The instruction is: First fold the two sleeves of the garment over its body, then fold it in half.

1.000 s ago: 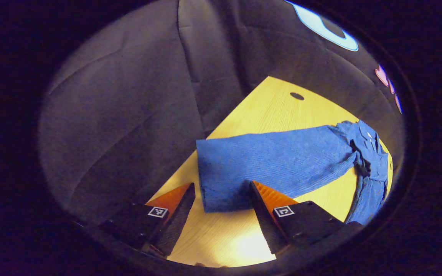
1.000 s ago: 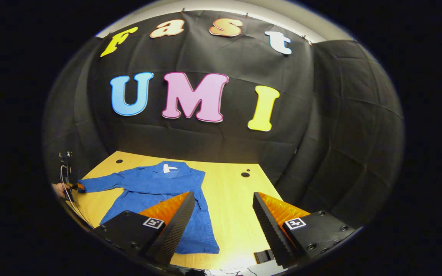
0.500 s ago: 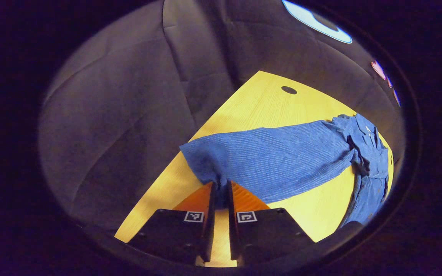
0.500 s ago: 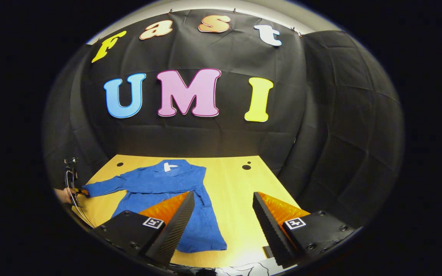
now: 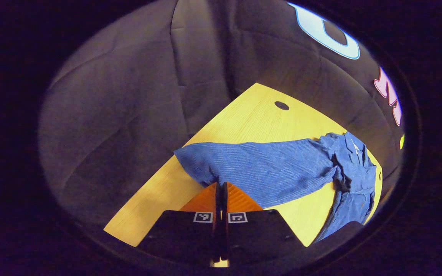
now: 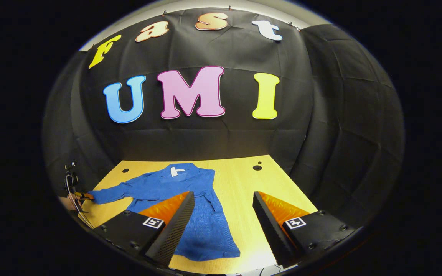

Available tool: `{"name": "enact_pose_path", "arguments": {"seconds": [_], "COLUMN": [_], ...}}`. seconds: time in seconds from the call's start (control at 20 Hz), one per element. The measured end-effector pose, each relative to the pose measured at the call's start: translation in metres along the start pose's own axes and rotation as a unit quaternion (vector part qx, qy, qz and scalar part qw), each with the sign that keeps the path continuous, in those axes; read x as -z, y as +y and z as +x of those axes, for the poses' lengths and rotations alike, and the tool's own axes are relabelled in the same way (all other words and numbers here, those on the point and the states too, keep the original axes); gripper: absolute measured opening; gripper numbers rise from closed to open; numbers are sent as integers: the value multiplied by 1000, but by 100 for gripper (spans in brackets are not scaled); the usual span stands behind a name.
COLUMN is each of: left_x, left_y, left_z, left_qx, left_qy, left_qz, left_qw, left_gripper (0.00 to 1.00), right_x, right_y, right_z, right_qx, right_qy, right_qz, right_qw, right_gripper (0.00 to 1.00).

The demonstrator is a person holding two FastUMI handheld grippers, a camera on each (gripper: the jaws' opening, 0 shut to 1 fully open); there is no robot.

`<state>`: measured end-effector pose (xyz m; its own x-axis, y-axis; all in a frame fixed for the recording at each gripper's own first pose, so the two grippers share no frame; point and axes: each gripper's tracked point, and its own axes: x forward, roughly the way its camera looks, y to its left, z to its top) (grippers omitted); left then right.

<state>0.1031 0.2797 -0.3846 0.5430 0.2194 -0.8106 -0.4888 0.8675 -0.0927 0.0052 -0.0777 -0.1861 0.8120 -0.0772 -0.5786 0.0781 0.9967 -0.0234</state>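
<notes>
The blue garment lies spread on the yellow wooden worktop at lower centre-left of the right gripper view, collar toward the black cloth wall and one sleeve stretched toward the frame's left edge. The left tongs, at bottom centre of the left gripper view, are closed, both fingers pinching the sleeve's cuff end. The right tongs stand wide apart, holding nothing, above the worktop's near edge; two dark round holes mark the far corners.
</notes>
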Motion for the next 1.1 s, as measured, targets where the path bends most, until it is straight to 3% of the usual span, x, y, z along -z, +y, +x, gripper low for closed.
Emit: {"name": "enact_pose_path", "arguments": {"seconds": [0.15, 0.35, 0.5, 0.7, 1.0, 1.05, 1.1], "left_x": [-20, -47, -53, -39, 19, 25, 27], "left_y": [-44, -154, -248, -377, -533, -557, -569], "left_z": [-16, -46, -75, -99, -117, -116, -121], "left_qx": [31, 111, 176, 258, 349, 363, 371], "left_qy": [-26, -65, -85, -87, -29, -22, -23], "left_qz": [18, 44, 71, 94, 67, 60, 60], "left_qw": [999, 991, 978, 958, 934, 930, 927], "left_gripper": [0, 0, 0, 0, 0, 7, 19], "right_x": [0, 4, 6, 4, 25, 30, 33], "right_y": [-11, -24, -44, -74, -101, -102, -101], "right_z": [8, 16, 22, 24, 25, 25, 26], "right_qx": [2, 0, 5, 19, 29, 31, 31], "right_qy": [0, 8, 8, 2, 8, 10, 12], "right_qz": [-3, 9, 19, 12, 20, 16, 8], "right_qw": [1000, 1000, 1000, 1000, 999, 999, 999], "right_gripper": [97, 97, 97, 97, 97, 96, 96]}}
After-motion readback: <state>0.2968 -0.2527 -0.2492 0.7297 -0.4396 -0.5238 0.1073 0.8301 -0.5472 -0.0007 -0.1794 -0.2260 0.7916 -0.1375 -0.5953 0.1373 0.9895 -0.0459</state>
